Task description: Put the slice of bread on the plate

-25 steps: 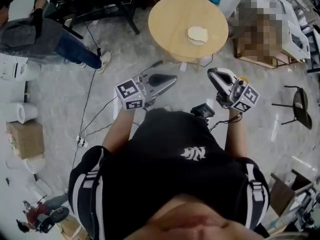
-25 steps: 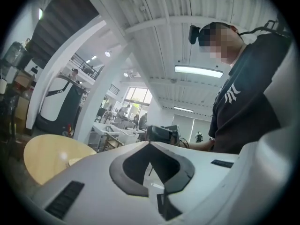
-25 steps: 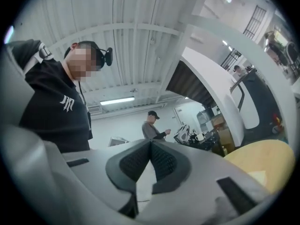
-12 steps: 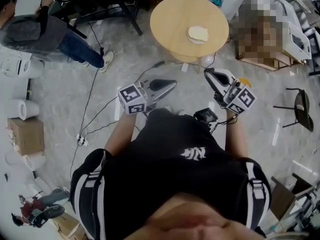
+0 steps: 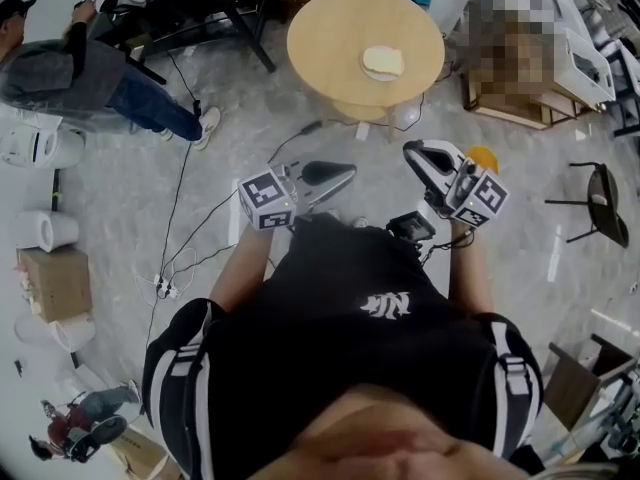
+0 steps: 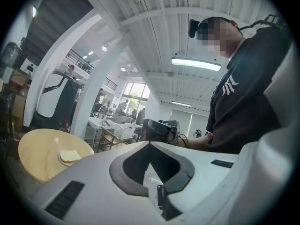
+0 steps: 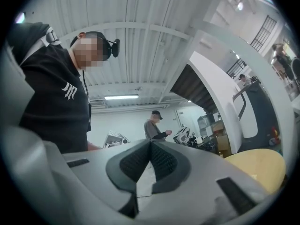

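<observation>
Fingers (image 6: 136,168) of the 2 grippers, left gripper (image 5: 343,174) and right gripper (image 5: 413,152), are closed on nothing and have barely drifted, while the slice of bread (image 5: 383,62) already seems to lie on the plate (image 6: 64,162) on the round table (image 5: 330,38), well apart from them.

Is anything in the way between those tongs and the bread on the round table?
Nothing visible. Open air separates the left tongs and right tongs, both shut, from the bread on the round table; only a cable lies on the floor below.
</observation>
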Demonstrator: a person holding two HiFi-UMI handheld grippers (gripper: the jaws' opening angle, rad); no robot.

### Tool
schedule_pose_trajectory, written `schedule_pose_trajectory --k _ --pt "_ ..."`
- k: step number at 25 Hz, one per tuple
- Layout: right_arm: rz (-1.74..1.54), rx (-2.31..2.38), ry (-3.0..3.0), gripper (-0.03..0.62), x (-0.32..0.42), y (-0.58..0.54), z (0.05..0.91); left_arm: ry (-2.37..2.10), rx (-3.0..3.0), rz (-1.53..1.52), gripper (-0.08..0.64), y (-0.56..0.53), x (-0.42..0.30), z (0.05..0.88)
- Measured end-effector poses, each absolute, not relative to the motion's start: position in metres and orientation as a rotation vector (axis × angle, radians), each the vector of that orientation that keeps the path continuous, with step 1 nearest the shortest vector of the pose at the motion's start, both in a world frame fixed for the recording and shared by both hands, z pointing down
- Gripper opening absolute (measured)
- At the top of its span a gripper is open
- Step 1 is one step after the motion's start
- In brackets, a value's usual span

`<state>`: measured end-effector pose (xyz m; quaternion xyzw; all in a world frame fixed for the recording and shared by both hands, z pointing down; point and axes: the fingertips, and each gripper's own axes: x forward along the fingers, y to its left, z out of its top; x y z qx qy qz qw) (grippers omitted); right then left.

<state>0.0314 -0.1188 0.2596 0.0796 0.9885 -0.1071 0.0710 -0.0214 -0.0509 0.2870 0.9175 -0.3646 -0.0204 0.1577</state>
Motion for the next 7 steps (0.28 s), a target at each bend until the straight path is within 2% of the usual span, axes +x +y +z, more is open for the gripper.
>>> schedule_pose_trajectory --k 7 --pt "-0.346 0.297 2.965 0.003 0.0292 -0.1183 0.2605 -1.033 2.624 -0.056 0.012 -0.0574 -0.0142 0.2847"
